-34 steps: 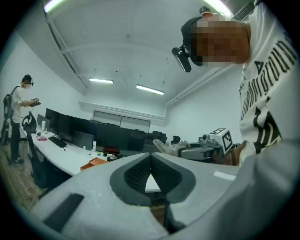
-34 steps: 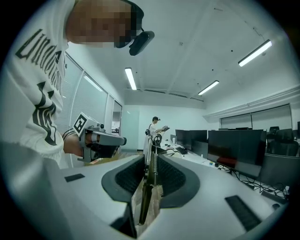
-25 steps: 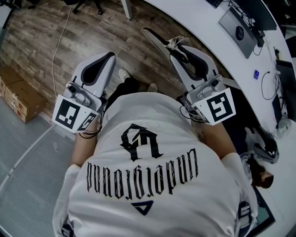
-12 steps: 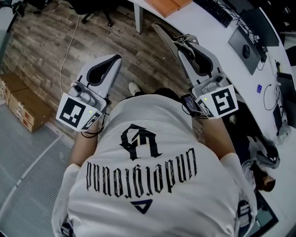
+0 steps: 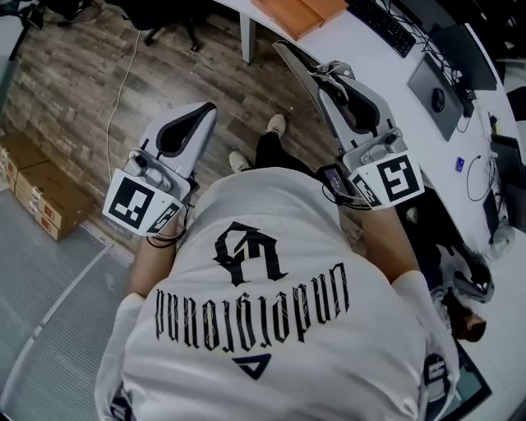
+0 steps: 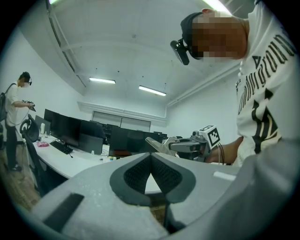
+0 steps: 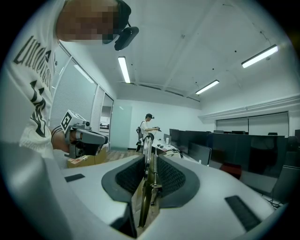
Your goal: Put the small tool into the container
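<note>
Since 1 s ago: person (image 5: 271, 329) stepped fwd; desk (image 5: 362, 49) corner, orange item (image 5: 300, 10) entered view. R gripper (image 7: 150, 161) clamps small tool (image 7: 153, 171), long axis along jaws, tip fwd. L gripper (image 6: 151, 161) pinched shut, empty. No container visible; bearing unknown.

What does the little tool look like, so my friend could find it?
Start at the person in the white printed shirt beside the long white desk. Their right gripper pinches the small tool: thin bare metal with a coiled spring, while the left gripper holds nothing.
</note>
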